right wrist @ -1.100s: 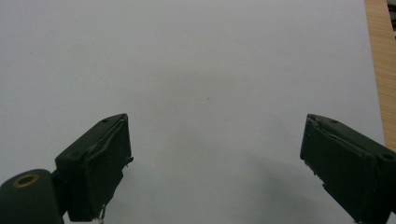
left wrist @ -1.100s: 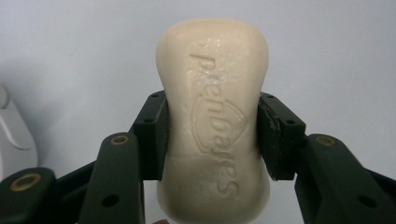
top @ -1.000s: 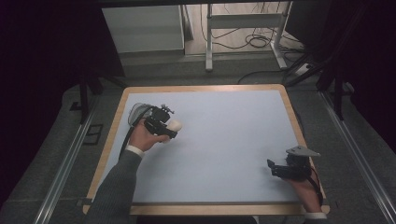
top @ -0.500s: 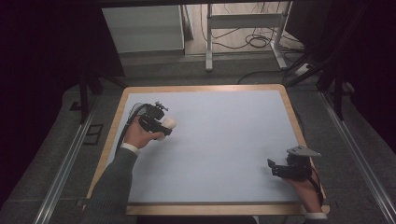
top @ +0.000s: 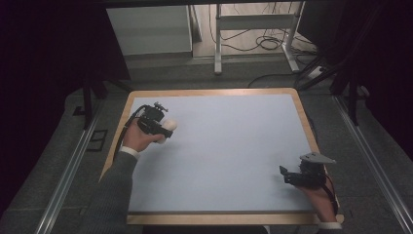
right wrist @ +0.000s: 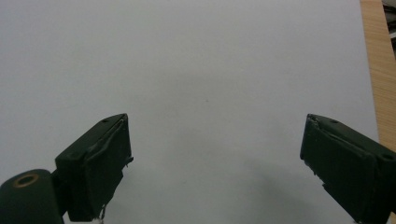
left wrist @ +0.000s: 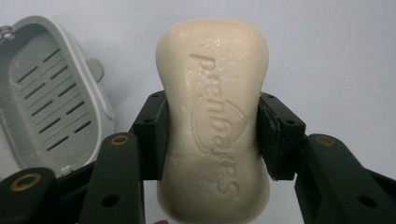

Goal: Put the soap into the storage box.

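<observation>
Soap: a cream bar of soap (left wrist: 213, 116), gripped across its middle by the left tongs (left wrist: 212, 135), upper left of the high view.
Handling: likely hard, waxy, slippery; the narrow waist seems the best hold.
Dish: a grey slotted soap dish (left wrist: 44, 98) lies just beside it.
Right tongs (right wrist: 215, 158): wide, empty, lower right over the pale blue surface (top: 234, 146).
Obstacles: none near.

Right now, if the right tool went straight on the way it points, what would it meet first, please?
The way looks free: ahead of the open right tool lies just the bare pale-blue mat, though depth is hard to judge.
</observation>
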`<state>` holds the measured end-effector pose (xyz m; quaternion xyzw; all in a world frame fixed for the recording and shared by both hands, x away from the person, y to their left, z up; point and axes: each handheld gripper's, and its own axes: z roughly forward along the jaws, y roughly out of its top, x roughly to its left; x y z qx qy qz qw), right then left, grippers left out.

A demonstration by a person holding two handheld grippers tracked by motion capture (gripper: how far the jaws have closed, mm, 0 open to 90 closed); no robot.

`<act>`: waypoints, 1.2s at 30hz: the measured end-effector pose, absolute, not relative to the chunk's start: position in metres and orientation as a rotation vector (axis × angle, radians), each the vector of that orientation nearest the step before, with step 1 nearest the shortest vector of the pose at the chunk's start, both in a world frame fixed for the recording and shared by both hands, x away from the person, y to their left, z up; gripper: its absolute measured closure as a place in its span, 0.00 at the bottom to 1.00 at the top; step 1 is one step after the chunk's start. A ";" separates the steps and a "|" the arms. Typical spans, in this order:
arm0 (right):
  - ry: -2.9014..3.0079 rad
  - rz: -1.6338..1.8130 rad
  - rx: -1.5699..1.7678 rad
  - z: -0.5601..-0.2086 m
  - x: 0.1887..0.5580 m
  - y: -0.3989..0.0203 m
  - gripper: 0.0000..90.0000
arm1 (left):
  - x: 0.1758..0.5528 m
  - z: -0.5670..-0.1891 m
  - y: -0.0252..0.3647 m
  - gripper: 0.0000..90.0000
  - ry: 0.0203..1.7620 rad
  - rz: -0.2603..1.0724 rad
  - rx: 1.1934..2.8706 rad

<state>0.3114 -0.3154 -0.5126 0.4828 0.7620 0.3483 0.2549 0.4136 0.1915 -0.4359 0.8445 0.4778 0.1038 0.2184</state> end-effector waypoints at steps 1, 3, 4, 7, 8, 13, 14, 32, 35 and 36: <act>2.071 0.944 1.312 -0.512 0.311 -0.315 0.10 | 0.414 -0.435 0.194 0.55 1.327 0.291 2.337; 2.071 0.942 1.310 -0.513 0.312 -0.315 0.10 | 0.415 -0.434 0.197 0.55 1.336 0.287 2.329; 2.072 0.941 1.309 -0.513 0.312 -0.315 0.10 | 0.416 -0.434 0.198 0.55 1.347 0.290 2.322; 2.074 0.940 1.310 -0.514 0.312 -0.314 0.10 | 0.418 -0.434 0.203 0.55 1.363 0.289 2.320; 2.075 0.941 1.309 -0.514 0.312 -0.314 0.10 | 0.419 -0.434 0.204 0.55 1.374 0.289 2.314; 2.074 0.942 1.309 -0.513 0.311 -0.314 0.10 | 0.423 -0.432 0.209 0.55 1.389 0.298 2.300; 2.074 0.944 1.308 -0.513 0.311 -0.314 0.10 | 0.424 -0.431 0.210 0.55 1.392 0.298 2.300; 2.074 0.938 1.307 -0.513 0.311 -0.314 0.10 | 0.441 -0.434 0.240 0.55 1.503 0.304 2.221; 2.073 0.940 1.304 -0.513 0.311 -0.315 0.10 | 0.444 -0.436 0.244 0.55 1.525 0.317 2.199; 2.073 0.940 1.304 -0.513 0.311 -0.315 0.10 | 0.445 -0.436 0.245 0.55 1.531 0.318 2.194</act>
